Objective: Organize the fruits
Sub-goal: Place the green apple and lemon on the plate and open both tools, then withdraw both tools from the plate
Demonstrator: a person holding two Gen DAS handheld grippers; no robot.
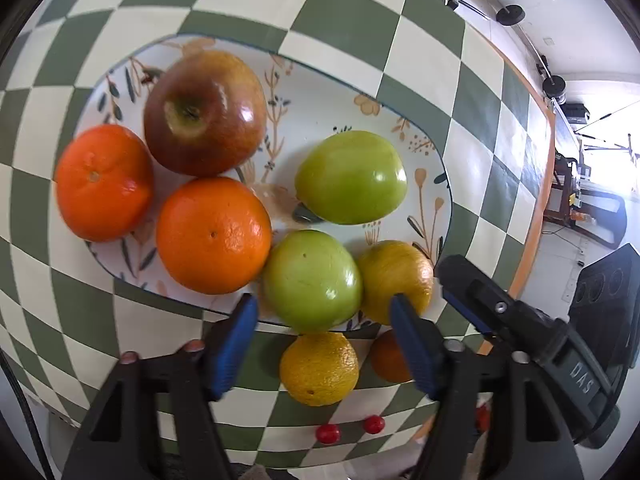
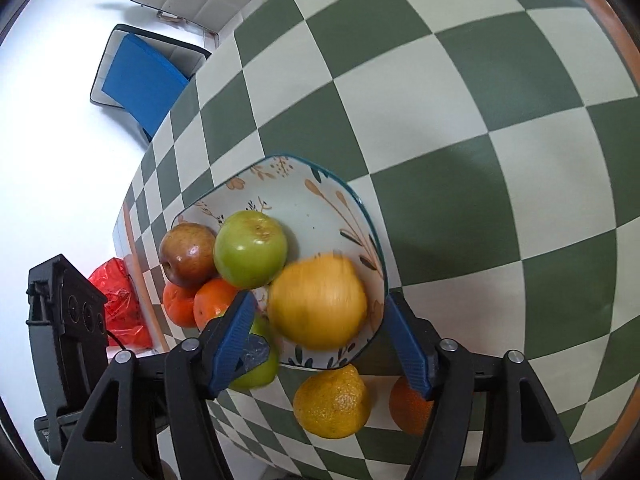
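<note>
The green apples (image 1: pixel 312 280) look smooth and glossy, while the oranges (image 1: pixel 214 236) show dimpled peel. The floral plate (image 1: pixel 320 108) appears glazed ceramic.

One floral plate (image 1: pixel 400 128) holds one red apple (image 1: pixel 204 114), two green apples (image 1: pixel 351 177), two oranges (image 1: pixel 213 235) and one yellow citrus (image 1: pixel 394 280); beside it, two citrus (image 1: pixel 319 369) and two red berries (image 1: pixel 328 433).

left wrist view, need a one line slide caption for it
Open left gripper above a floral plate holding six fruits; yellow citrus waits on the checkered cloth.
</note>
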